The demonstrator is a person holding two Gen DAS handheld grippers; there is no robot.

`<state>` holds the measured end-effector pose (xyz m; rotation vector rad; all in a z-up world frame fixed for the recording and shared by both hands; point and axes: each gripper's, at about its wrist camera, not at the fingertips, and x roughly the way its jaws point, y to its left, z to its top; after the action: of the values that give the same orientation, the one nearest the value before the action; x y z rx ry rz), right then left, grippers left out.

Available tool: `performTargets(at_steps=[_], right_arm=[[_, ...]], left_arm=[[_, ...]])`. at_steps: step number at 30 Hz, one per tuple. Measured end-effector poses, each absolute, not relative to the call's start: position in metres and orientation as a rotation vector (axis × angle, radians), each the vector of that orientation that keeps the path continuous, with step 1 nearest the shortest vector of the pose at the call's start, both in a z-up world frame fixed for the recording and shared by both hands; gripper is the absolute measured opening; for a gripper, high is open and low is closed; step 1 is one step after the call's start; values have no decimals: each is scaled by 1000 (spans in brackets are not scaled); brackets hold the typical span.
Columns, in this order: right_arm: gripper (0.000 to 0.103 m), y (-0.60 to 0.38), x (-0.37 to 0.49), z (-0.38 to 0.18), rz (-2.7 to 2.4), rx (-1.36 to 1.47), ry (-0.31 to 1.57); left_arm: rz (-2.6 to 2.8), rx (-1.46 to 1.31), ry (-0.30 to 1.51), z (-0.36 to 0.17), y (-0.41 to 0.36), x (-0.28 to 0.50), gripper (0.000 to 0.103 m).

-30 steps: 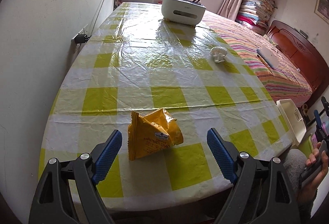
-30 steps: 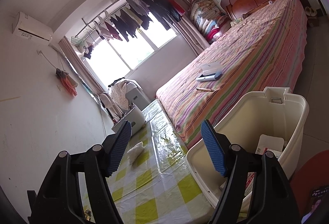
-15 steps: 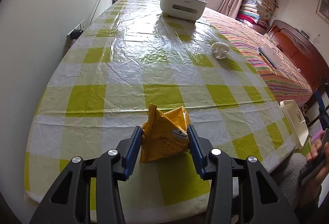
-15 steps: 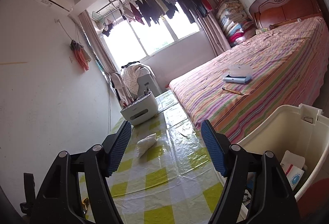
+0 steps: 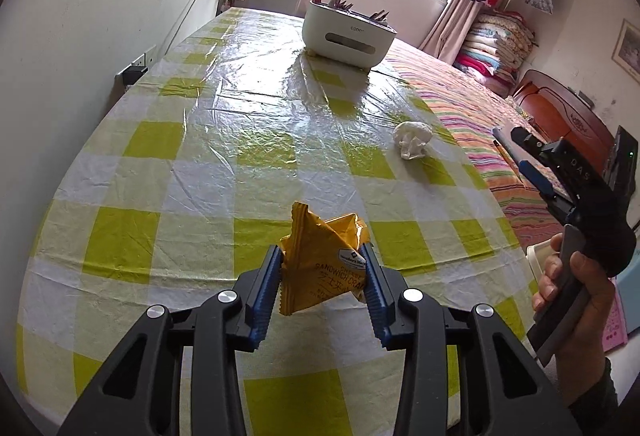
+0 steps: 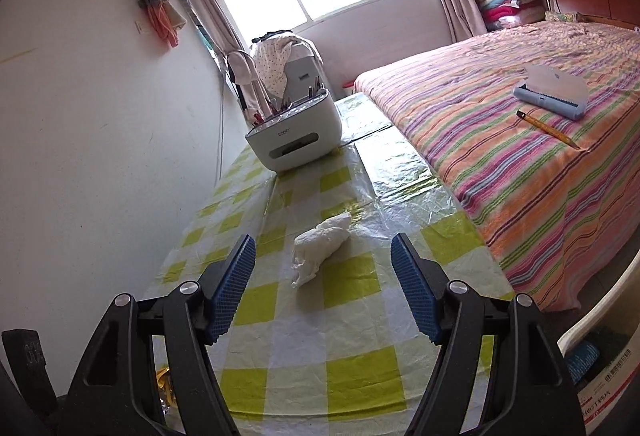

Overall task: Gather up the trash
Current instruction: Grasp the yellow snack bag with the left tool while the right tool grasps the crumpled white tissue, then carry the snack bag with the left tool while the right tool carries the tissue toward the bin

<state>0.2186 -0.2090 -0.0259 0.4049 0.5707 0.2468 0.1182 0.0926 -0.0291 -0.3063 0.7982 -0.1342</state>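
Beyond the yellow wrapper [image 5: 324, 264], a crumpled tissue [image 5: 412, 139] and white organizer box [image 5: 346, 35].

Table: I see a yellow-and-white checked plastic tablecloth [image 5: 168, 139].
Far end: a white rounded plastic box [image 5: 347, 35] with pens poking out the top.
Bed: a striped pink and orange blanket [image 6: 520, 155], with a yellow pencil [image 6: 547, 129] beside a flat blue-grey case [image 6: 554, 91].

Left claw [image 5: 322, 278] just closing, right claw [image 6: 323, 286] agape.
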Motion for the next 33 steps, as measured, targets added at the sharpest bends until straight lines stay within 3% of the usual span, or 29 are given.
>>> performTargets(at_steps=[4,17,18,21,22,25,33], right_arm=[[69,-186,251,-44,222,383,701],[69,-135,320,-74,103,298,842],[67,-134,323,-77,96,291,859],[31,-132,325,-75,128,257,859],[24,-132,325,-77,132,253,865],[17,-138,319,-77,159,285,855],[16,-159,276,-65,219,377,811]], left_arm=[[-166,-351,752,-16,89,113,39],[-233,-437,735,-8,91,106,39],[-235,-443,736,-8,93,105,39],[-238,-451,738,-8,96,105,39],[-240,-453,738,-8,96,104,39],[-252,-449,740,-7,93,105,39],[-277,-426,738,-3,76,109,39]])
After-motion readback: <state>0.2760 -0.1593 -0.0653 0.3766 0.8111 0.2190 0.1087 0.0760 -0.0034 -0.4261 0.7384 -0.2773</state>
